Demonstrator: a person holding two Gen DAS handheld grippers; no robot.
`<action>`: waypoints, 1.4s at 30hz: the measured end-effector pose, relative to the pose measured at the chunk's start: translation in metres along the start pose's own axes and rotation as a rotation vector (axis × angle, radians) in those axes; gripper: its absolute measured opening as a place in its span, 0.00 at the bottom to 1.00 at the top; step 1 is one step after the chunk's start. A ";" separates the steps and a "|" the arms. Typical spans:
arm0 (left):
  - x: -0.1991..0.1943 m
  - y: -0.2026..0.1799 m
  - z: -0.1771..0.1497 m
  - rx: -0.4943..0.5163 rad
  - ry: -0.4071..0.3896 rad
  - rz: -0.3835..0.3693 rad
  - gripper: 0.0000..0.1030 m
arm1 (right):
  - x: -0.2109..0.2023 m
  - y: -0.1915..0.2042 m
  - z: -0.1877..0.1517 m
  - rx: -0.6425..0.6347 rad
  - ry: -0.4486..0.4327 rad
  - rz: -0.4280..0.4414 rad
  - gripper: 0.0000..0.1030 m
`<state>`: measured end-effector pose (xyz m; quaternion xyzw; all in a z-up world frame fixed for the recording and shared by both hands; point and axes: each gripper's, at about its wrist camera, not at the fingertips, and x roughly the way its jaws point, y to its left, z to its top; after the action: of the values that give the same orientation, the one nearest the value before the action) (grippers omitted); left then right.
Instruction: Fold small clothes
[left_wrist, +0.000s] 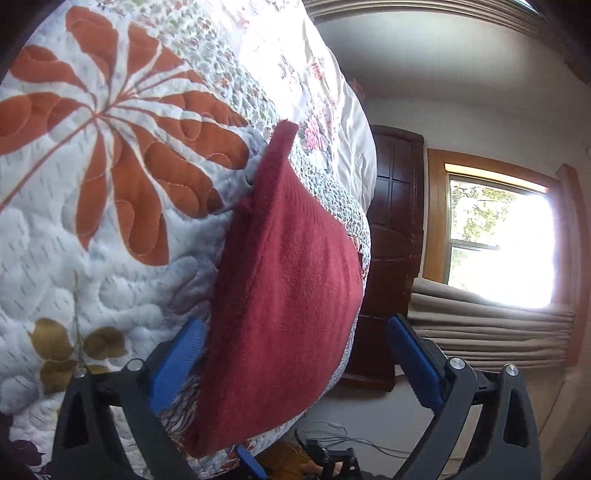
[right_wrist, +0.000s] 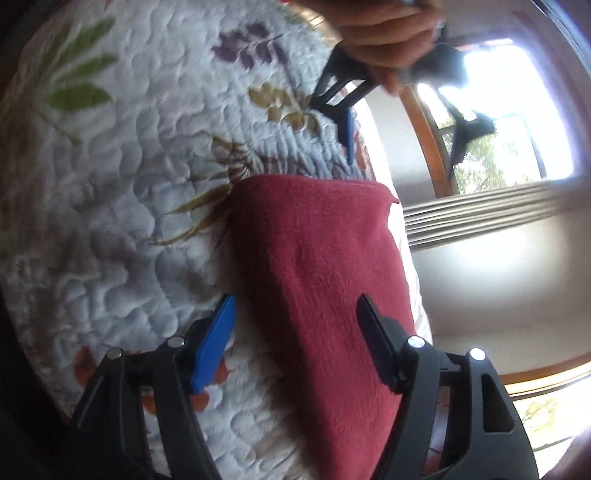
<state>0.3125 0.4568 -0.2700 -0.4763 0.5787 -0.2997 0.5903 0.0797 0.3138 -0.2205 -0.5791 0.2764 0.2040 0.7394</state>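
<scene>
Both claws stand open, the left claw (left_wrist: 295, 354) and right claw (right_wrist: 295, 343) each straddling an end of the red cloth (right_wrist: 325, 288), which lies along the bed quilt's (right_wrist: 129, 184) edge, its long axis running between them.

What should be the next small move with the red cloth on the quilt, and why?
Probably close both grippers on the dark red cloth at opposite ends. It lies flat on the floral quilt, near the bed's edge. The left gripper and right gripper are both open, and each has the cloth's near edge between its fingers, so no grip seems to exist yet.
</scene>
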 end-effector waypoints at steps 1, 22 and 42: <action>0.000 0.002 0.000 -0.005 0.001 -0.005 0.96 | 0.007 0.003 0.002 -0.026 0.016 -0.006 0.64; -0.001 0.002 0.004 -0.050 0.088 -0.075 0.96 | 0.000 -0.111 0.034 0.362 -0.043 0.091 0.09; 0.058 -0.033 0.024 -0.063 0.156 0.064 0.24 | -0.027 -0.150 0.006 0.518 -0.077 0.094 0.09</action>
<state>0.3508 0.3976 -0.2663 -0.4512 0.6471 -0.2986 0.5371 0.1532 0.2836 -0.0902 -0.3489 0.3178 0.1824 0.8625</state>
